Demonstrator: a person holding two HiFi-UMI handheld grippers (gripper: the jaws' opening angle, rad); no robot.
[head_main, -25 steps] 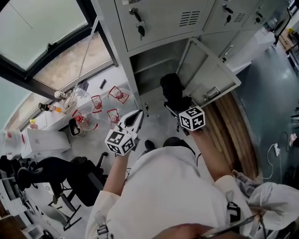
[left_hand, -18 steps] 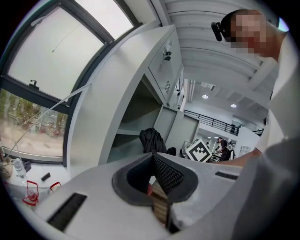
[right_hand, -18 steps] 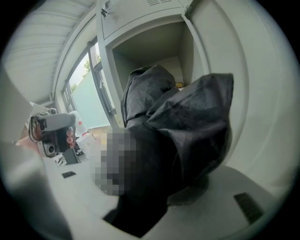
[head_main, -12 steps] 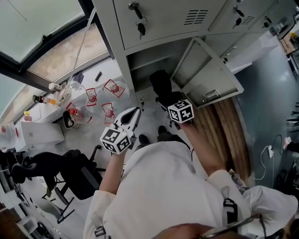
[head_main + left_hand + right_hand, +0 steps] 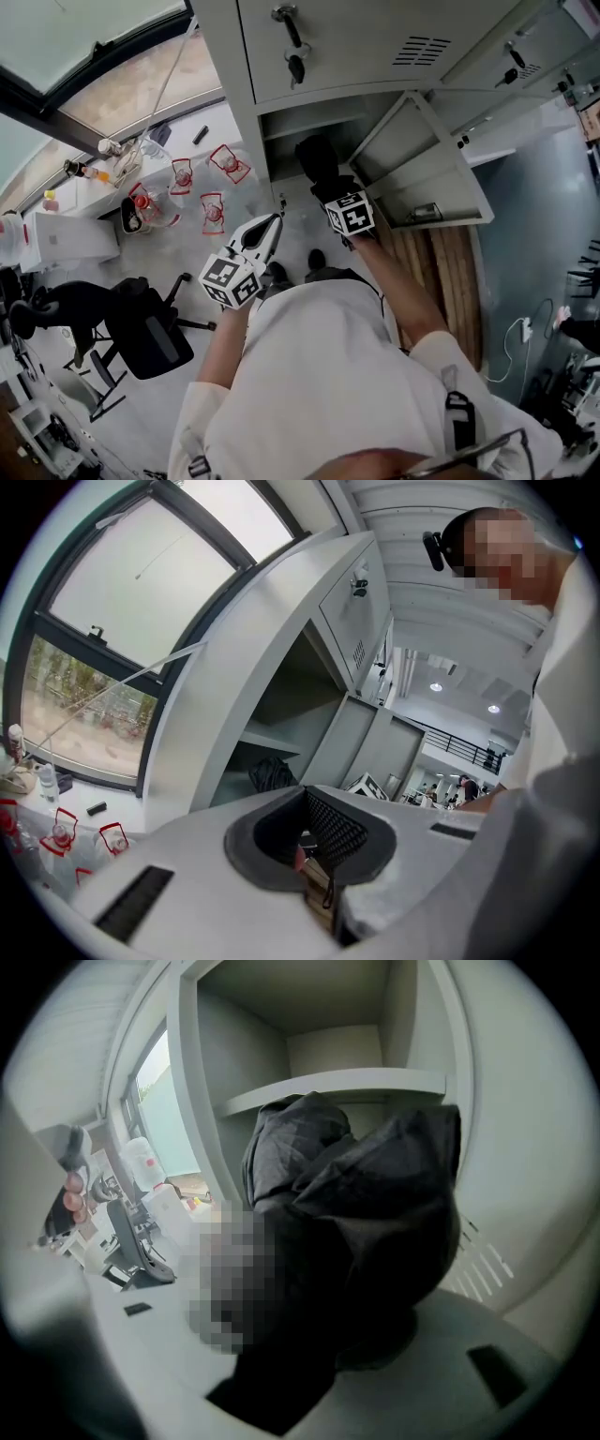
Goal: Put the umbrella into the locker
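**Firmly Gripped, Folded Umbrella Reaches the Open Locker**

Seen from the head view, a person in a white coat (image 5: 328, 394) leans toward a grey metal locker (image 5: 239, 103) with a two-jaw tool in each hand. The right gripper (image 5: 336, 197), its marker cube (image 5: 350, 214) facing up, is clamped on a black folded umbrella (image 5: 317, 161). In the right gripper view the dark fabric (image 5: 356, 1232) fills the space between the jaws and blocks much of the frame.

The umbrella's far end sits at the mouth of the open lower compartment, under the shelf (image 5: 309, 120). Whether it touches the compartment's floor cannot be told. The compartment's door (image 5: 427, 178) stands swung out to the right, just beside the right gripper. Above the opening, the upper door (image 5: 366, 37) is closed, and a key (image 5: 296, 66) hangs from its lock.

The left gripper (image 5: 272, 225) hangs well apart from the umbrella, to the left of the locker's frame. Its white jaws are drawn together with nothing between them, as the left gripper view (image 5: 309, 827) confirms. That view also catches the umbrella (image 5: 272, 772) beneath the shelf.

Left of the locker, red-trimmed containers (image 5: 213, 208) stand on a pale ledge (image 5: 75, 239) under a large window (image 5: 84, 37). A black office chair (image 5: 145, 333) sits nearer the person, and a strip of timber flooring (image 5: 441, 272) runs below the open door.
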